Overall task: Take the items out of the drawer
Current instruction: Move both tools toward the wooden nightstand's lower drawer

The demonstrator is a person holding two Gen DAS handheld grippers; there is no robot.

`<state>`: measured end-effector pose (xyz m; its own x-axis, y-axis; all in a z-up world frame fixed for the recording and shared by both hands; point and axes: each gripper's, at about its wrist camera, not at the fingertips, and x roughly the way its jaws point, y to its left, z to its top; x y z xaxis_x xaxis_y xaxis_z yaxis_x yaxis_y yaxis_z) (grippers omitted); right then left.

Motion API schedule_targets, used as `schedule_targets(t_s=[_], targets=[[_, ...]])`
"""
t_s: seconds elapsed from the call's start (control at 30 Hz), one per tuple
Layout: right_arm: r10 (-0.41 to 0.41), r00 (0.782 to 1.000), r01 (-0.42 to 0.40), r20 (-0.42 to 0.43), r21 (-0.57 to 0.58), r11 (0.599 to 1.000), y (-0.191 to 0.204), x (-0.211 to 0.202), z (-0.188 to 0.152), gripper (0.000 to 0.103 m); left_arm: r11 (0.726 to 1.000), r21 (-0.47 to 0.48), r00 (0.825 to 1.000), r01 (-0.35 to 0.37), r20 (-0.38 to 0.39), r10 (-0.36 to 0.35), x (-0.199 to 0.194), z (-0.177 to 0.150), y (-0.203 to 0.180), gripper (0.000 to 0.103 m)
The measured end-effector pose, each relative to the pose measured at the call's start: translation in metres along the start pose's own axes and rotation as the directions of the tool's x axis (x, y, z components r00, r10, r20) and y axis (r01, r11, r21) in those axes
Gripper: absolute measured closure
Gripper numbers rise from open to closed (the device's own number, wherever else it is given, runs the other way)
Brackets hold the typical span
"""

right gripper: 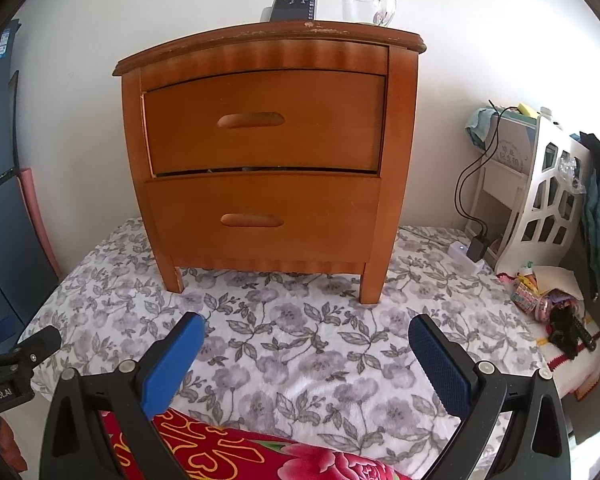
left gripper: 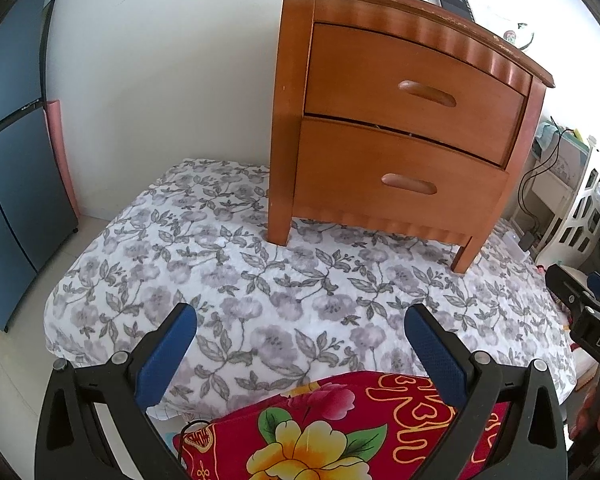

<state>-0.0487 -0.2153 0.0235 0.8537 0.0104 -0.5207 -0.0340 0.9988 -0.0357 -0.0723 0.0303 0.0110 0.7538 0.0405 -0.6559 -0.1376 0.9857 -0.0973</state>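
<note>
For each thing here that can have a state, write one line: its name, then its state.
Top drawer: shut.
Bottom drawer: almost shut, a thin gap above it.
Glass mug: upright, looks empty.
Phone: propped up, screen lit.
Left gripper: open, empty.
Right gripper: open, empty.

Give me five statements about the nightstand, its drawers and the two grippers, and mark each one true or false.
1. The nightstand has two drawers. True.
2. The upper drawer is pulled all the way out. False: it sits nearly flush, with only a thin gap below it.
3. The left gripper holds an item. False: it is open, with nothing between its fingers.
4. A glass mug and a phone stand on top of the nightstand. True.
5. The right gripper touches the lower drawer's handle. False: it is open, well short of it, over the floral cloth.
</note>
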Motion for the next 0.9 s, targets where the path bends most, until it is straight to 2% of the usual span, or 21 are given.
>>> schedule_targets(t_s=[0.9], targets=[[0.007,1.000,-0.007,-0.028,-0.004,1.000,0.0042,0.0019,-0.0100,0.000,1.000,0.006,1.000,0.008,-0.009,-0.008,0.0007,-0.0090,0.0017,0.000]])
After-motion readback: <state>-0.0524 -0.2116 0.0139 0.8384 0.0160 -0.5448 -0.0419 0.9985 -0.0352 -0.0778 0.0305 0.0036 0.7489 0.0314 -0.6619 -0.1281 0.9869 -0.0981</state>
